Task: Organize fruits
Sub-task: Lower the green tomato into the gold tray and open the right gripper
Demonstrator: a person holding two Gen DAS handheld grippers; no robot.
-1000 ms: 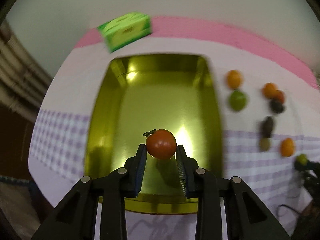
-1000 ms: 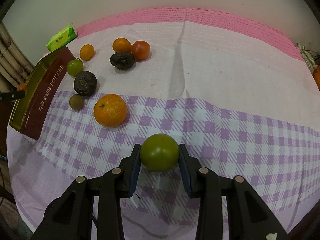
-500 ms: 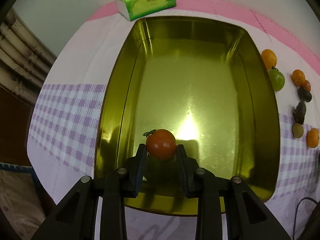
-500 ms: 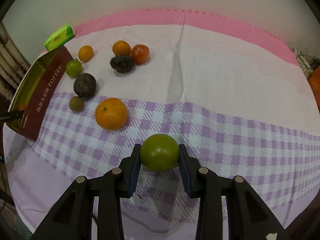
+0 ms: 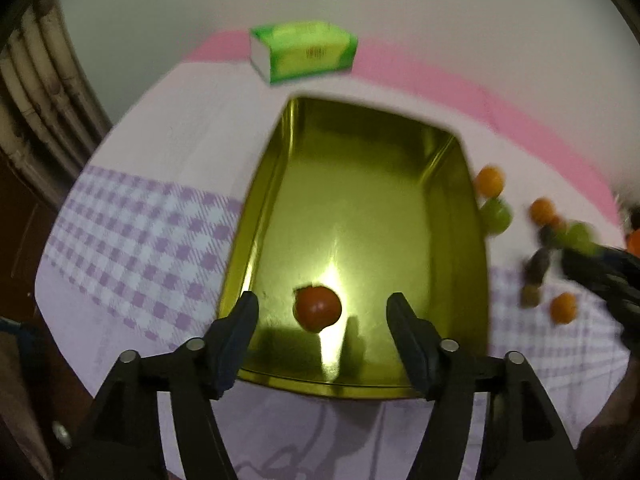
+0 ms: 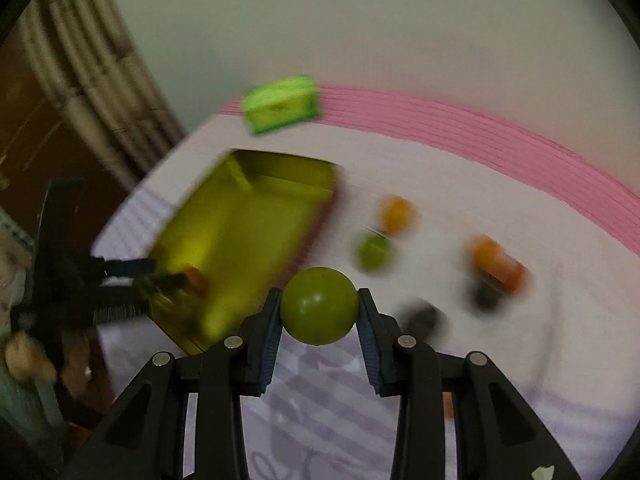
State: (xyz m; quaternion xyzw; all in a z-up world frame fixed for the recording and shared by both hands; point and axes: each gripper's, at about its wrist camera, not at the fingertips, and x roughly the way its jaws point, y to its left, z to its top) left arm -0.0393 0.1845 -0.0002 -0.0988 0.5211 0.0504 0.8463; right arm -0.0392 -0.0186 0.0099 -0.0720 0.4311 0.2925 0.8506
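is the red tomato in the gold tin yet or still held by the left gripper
In the tin. The red tomato lies on the gold tin floor, clear of both fingers of the left gripper, whose jaws are opening around it.

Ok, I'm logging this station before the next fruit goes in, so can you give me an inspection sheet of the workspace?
Surface: tablecloth, white with purple checks and a pink band.
Job's things: red fruit lies in the gold tin; green fruit is carried; orange, green and dark fruits loose on the cloth right of the tin.
Clutter: green tissue pack behind the tin.
Grippers: left gripper opening, red fruit between the jaws untouched; right gripper shut on the green fruit.
Cables: nothing seen.
Surroundings: pale wall, bamboo-like poles at left.
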